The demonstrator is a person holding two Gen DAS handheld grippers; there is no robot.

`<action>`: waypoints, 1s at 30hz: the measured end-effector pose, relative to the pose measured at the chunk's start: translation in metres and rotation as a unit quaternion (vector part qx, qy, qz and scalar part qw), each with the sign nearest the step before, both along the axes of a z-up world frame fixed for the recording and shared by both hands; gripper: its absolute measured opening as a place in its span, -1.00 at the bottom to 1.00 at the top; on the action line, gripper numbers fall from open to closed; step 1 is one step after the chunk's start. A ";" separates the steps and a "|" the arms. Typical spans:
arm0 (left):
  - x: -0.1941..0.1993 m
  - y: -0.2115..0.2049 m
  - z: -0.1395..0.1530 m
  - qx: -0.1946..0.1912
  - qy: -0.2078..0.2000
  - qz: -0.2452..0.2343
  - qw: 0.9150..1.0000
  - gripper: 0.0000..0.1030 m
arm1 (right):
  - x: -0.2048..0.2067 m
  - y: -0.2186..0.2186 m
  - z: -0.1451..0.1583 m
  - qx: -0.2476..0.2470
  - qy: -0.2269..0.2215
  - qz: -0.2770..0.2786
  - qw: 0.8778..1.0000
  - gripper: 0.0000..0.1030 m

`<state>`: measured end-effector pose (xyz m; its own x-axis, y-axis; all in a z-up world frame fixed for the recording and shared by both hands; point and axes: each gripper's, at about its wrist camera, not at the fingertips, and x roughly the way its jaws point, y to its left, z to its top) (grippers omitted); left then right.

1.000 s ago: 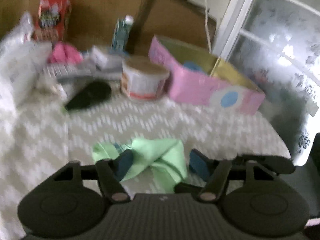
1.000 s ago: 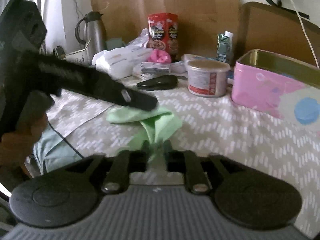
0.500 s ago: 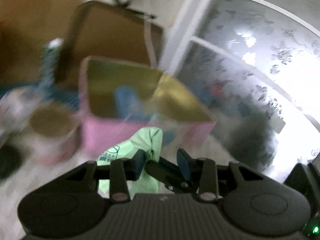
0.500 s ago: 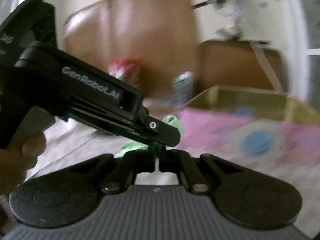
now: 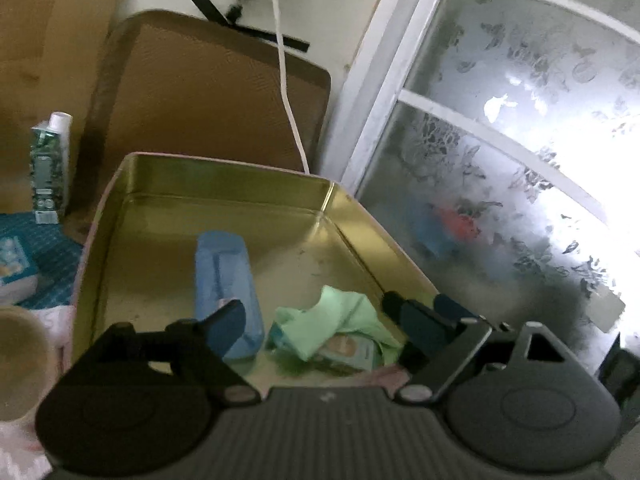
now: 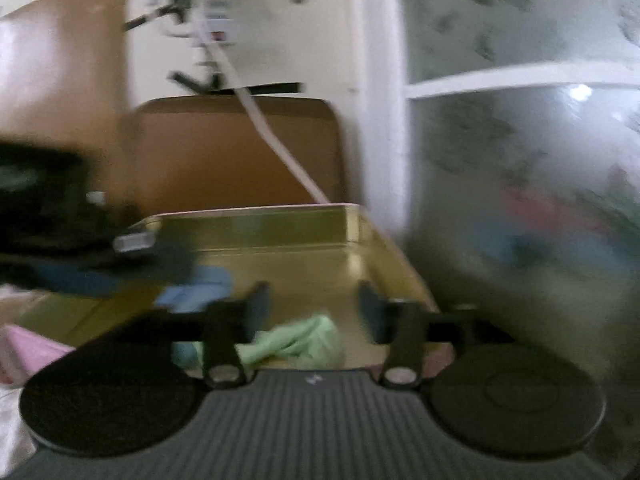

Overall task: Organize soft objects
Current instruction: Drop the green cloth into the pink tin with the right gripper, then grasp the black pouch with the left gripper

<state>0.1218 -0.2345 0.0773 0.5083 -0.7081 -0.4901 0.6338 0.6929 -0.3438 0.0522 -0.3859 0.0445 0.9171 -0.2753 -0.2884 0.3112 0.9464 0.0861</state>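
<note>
I see the green cloth [image 5: 340,320] lying crumpled inside the gold-lined tin [image 5: 224,192], beside a blue folded item [image 5: 224,276]. My left tool [image 5: 332,320] and right tool [image 6: 312,308] both hang wide apart above it, holding nothing. I judge the cloth light and limp; I would pinch a raised fold.

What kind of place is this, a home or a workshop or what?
Most likely a lived-in room at home. An open gold-lined tin sits by a frosted, flower-patterned window, a white cable hangs from a wall plug, and a small green carton stands among household clutter.
</note>
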 end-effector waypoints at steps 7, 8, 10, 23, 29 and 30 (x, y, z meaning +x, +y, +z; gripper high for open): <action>-0.051 0.092 -0.006 -0.010 -0.044 0.005 0.999 0.72 | -0.055 0.023 0.004 0.035 -0.087 0.048 0.994 0.17; -0.059 0.108 -0.010 0.001 -0.055 0.016 0.998 0.72 | -0.060 0.032 0.003 0.035 -0.087 0.069 0.993 0.17; -0.069 0.138 -0.018 0.029 -0.077 0.054 0.995 0.72 | -0.063 0.047 -0.001 0.052 -0.070 0.114 0.990 0.16; 0.012 0.233 -0.069 0.111 0.004 0.207 0.972 0.25 | -0.021 0.169 -0.026 0.122 0.105 0.331 0.930 0.15; 0.000 0.230 -0.070 0.116 -0.009 0.175 0.978 -0.22 | -0.026 0.159 -0.029 0.135 0.110 0.316 0.932 0.16; -0.006 0.231 -0.071 0.113 -0.007 0.169 0.979 -0.22 | -0.028 0.160 -0.028 0.137 0.110 0.320 0.931 0.16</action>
<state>0.1155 -0.0033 0.0065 0.7030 -0.3724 -0.6059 0.3590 0.9213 -0.1496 0.0247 -0.2262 0.0164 0.7784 0.4191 -0.4674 -0.2709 0.8959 0.3521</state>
